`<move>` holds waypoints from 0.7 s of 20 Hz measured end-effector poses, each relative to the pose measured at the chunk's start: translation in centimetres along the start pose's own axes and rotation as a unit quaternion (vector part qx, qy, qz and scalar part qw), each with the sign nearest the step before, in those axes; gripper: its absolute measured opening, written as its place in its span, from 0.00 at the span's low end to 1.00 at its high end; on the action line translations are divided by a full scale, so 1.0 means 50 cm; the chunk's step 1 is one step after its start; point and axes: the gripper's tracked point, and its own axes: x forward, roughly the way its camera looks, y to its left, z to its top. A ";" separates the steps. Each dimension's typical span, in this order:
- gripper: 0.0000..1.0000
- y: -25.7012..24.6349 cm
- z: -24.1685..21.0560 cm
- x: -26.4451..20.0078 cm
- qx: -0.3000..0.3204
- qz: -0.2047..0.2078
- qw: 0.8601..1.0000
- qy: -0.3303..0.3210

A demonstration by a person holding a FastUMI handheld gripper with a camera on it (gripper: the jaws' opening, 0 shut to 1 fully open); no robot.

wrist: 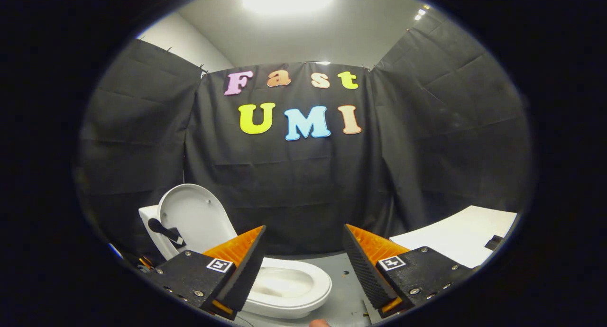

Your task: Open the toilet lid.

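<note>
White toilet [284, 289] stands on the grey floor [346, 289] at the black cloth wall, partly behind the left finger. Its lid [192, 218] is raised, near upright, long axis vertical, underside facing forward. Gripper [303, 260] jaws apart, holding nothing.

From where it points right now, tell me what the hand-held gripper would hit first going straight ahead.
Probably the black cloth wall. The hand-held gripper is open and holds nothing; the toilet bowl sits low beside its left finger, with the raised lid off to the left. Depth is unclear.
</note>
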 end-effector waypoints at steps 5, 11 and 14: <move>0.95 0.000 0.000 0.000 0.000 0.000 1.000 0.000; 0.95 -0.008 -0.004 0.004 0.005 0.003 1.000 0.009; 0.95 0.000 -0.002 0.003 0.009 0.009 1.000 0.008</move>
